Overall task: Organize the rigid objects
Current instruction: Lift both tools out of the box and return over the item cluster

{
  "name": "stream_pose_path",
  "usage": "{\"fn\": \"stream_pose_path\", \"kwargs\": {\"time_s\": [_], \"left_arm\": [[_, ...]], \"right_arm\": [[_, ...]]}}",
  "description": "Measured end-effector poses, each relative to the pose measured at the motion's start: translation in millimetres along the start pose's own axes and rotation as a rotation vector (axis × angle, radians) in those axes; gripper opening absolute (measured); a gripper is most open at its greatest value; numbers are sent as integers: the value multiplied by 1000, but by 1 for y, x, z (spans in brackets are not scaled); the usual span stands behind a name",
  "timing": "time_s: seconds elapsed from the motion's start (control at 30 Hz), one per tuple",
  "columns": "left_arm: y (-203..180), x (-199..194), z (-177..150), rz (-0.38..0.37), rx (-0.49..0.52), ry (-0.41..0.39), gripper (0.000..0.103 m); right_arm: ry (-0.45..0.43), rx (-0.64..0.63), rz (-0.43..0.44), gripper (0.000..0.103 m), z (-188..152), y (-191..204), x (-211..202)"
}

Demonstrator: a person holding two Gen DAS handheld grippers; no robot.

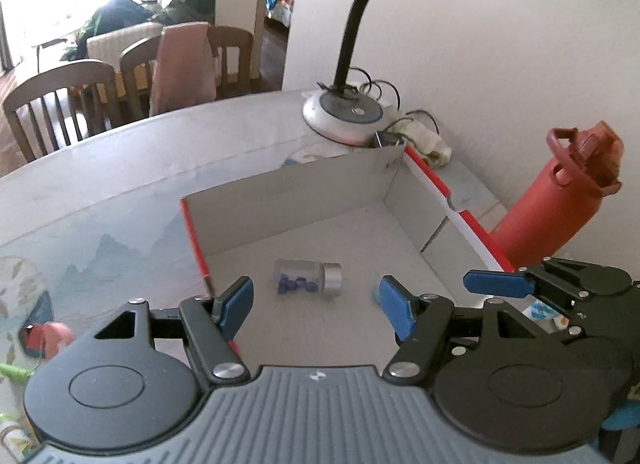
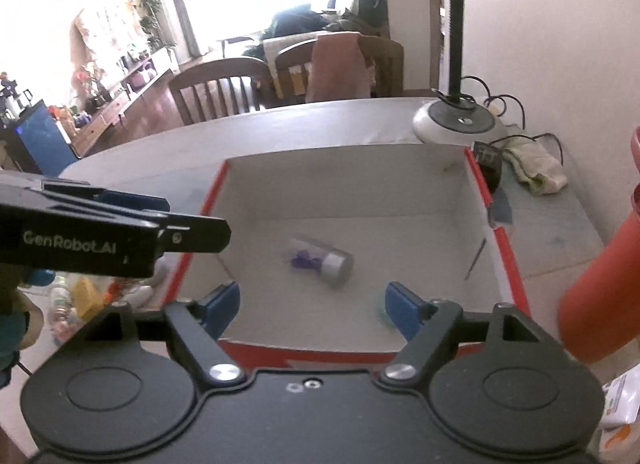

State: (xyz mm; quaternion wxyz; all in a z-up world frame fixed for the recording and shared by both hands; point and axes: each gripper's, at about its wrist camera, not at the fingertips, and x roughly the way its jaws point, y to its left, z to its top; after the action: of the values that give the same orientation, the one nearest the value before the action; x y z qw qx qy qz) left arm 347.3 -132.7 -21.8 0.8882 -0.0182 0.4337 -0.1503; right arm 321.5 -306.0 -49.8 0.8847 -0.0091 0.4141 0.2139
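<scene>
red-edged white box, red bottle — purple-beaded vial

Left gripper: grey ribbed housing, black linkage arms showing silver pivot screws, blue pads tipping jaws, round black discs flanking. Right gripper: black housing, matching blue pads. White "GenRobot.AI" lettering marking left gripper's side.

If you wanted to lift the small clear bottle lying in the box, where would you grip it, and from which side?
I would grip the small clear bottle across its clear body, coming straight down from above. It lies on its side on the floor of the box, silver cap pointing right, so fingers closing across the round body should hold. The left gripper is open nearby.
</scene>
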Motion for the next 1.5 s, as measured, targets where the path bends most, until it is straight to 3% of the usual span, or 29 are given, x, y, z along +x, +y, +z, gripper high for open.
{"fn": "stream_pose_path", "kwargs": {"time_s": [0.4, 0.77, 1.2, 1.4, 1.5], "left_arm": [[28, -68, -54, 45, 29, -118, 74], [83, -125, -100, 58, 2, -188, 76], [169, -168, -146, 30, -74, -219, 82], [202, -177, -163, 24, -80, -225, 83], [215, -179, -170, 9, -78, -225, 92]], "right_arm": [[-54, -31, 49, 87, -18, 58, -22], [-110, -11, 99, 95, -40, 126, -25], [-86, -68, 124, 96, -74, 214, -15], [-48, -28, 127, 96, -85, 243, -6], [-35, -6, 141, 96, -86, 254, -2]]}}
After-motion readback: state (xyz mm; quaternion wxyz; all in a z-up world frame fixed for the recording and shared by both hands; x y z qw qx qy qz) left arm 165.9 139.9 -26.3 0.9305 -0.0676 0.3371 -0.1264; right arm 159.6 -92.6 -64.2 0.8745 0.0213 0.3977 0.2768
